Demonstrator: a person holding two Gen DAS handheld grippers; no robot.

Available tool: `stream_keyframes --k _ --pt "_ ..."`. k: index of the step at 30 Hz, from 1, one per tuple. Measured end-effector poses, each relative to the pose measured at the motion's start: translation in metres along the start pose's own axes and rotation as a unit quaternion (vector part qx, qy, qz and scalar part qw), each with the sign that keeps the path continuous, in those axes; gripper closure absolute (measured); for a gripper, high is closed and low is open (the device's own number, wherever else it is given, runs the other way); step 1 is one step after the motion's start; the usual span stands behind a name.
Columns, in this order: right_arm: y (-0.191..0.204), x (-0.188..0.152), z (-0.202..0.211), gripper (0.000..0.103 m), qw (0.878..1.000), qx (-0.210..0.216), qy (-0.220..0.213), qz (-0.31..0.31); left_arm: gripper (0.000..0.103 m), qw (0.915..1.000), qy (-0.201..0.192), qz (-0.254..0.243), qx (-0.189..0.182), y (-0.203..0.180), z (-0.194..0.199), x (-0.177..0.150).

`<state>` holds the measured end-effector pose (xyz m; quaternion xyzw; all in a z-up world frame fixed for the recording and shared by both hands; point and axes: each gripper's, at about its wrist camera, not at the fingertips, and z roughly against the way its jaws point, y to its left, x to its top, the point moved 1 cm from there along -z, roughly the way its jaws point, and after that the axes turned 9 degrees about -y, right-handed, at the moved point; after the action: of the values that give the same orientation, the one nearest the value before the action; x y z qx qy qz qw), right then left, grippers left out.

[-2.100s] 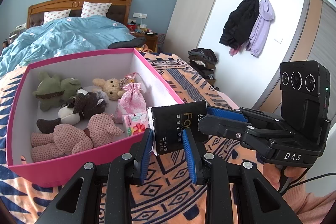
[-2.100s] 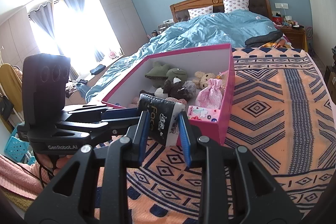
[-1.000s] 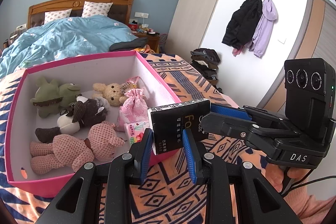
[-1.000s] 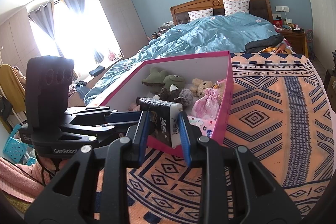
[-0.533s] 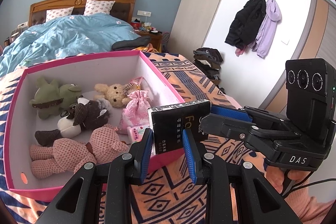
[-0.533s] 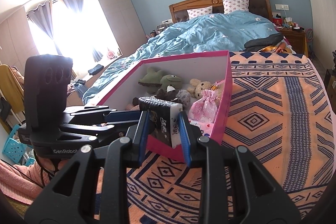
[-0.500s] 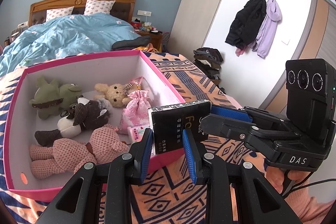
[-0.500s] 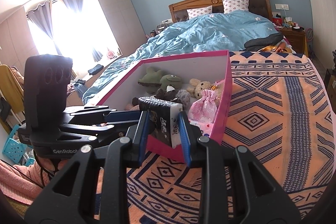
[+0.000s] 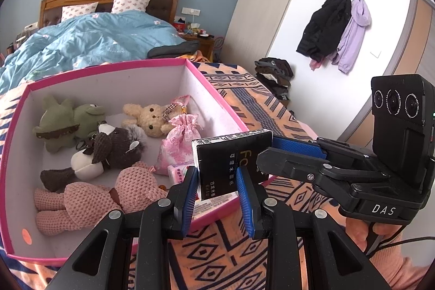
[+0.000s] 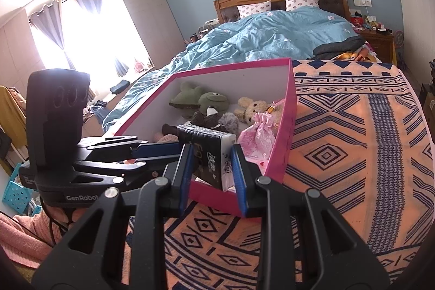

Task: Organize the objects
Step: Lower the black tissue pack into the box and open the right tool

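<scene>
Left gripper and right gripper both clench one black tissue pack, an end each, holding it level above the pink box near wall, likely for lowering inside.

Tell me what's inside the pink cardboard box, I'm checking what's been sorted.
Inside the pink cardboard box: green frog plush, cream bunny plush, dark brown-and-white plush, pink knitted plush, pink drawstring pouch. The held black packet covers most of a small pink pack.
</scene>
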<state>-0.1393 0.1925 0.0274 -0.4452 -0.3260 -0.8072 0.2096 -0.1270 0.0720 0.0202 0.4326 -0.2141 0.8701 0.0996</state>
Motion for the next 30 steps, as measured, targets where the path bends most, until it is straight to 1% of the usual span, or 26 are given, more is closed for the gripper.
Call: stream_keyframes --k 24,30 --pt "-0.016 -0.003 -0.024 0.072 1.000 -0.013 0.026 -0.008 0.075 0.9997 0.019 0.015 0.008 0.008 -0.018 -0.002" --pt "-0.016 -0.004 -0.028 0.072 0.999 -0.019 0.034 -0.005 0.075 0.9994 0.024 0.025 0.003 0.012 -0.020 -0.002"
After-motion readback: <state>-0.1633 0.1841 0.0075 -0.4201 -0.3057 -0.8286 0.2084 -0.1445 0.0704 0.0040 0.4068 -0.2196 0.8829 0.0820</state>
